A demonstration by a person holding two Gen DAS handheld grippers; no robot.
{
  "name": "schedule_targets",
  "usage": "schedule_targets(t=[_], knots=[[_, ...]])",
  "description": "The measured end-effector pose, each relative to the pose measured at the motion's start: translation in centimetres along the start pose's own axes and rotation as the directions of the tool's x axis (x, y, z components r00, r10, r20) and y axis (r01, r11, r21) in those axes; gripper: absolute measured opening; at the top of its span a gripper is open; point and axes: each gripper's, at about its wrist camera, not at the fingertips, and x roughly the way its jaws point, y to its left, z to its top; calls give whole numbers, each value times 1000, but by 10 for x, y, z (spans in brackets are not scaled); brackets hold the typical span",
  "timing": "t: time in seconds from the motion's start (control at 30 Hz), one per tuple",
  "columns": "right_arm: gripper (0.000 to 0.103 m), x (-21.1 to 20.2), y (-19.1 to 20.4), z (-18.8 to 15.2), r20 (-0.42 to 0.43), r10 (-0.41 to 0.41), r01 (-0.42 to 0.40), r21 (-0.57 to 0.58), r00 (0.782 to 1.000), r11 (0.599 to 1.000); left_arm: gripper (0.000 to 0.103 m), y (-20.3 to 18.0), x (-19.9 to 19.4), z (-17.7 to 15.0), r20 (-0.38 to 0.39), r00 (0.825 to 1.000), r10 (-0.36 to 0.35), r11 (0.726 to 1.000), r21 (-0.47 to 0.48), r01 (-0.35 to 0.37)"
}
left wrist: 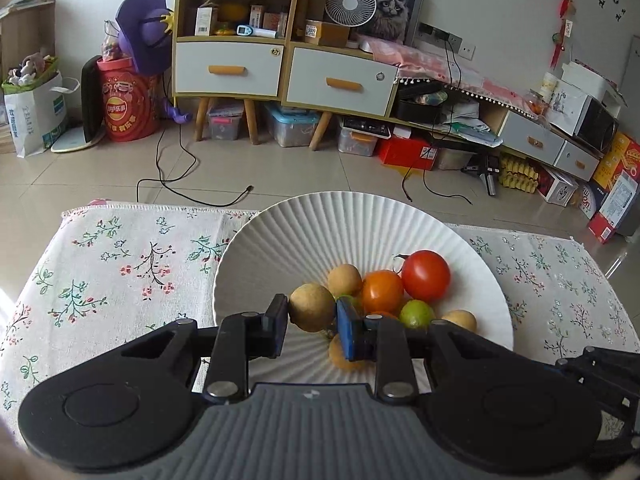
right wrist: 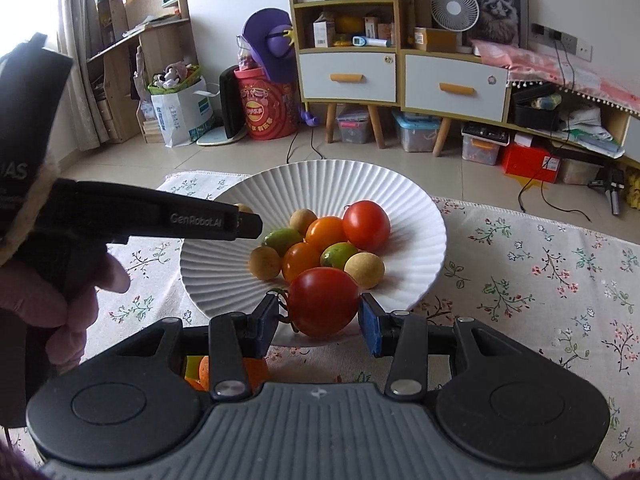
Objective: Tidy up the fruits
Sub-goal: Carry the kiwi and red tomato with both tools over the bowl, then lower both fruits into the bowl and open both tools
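Observation:
A white ribbed plate [left wrist: 320, 224] [right wrist: 400, 184] stands on the floral cloth and holds several fruits: a red tomato [left wrist: 425, 275] [right wrist: 366, 225], orange tomatoes [left wrist: 382, 291] [right wrist: 326, 233], green limes [left wrist: 416, 314] [right wrist: 338, 255] and tan round fruits [left wrist: 344, 279] [right wrist: 364, 270]. My left gripper [left wrist: 312, 320] is shut on a tan round fruit [left wrist: 312, 308] over the plate's near left part. From the side it shows as the left gripper [right wrist: 250, 220] above the plate's left rim. My right gripper [right wrist: 320, 316] is shut on a second red tomato [right wrist: 323, 302] at the plate's near rim.
The floral tablecloth [left wrist: 120, 264] [right wrist: 540, 280] covers the table, whose far edge lies just behind the plate. More orange and green fruit [right wrist: 200, 372] shows under the right gripper's frame. A hand [right wrist: 60, 300] holds the left gripper. Cabinets and boxes stand across the floor.

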Motion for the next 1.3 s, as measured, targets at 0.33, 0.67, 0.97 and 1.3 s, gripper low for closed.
schedule_targets(t=[0.33,0.67,0.97,1.3], knots=[[40,7,2,4,-4,4,-4,-4,1000,1000,20,8,11,8,-18,1000,-20,999,-45,19],[51,3,0,7,1,2,-2,-9,1000,1000,35,8,2,8,11,1000,-22,999,-48,23],[64,-11,-10,15,28,-21,19,39,999,999,56,15,-25,3,39,999,-5,998,-55,7],[84,-26,-16,13,32,-50,48,54,998,997,80,21,-65,-14,41,997,58,997,-55,-55]])
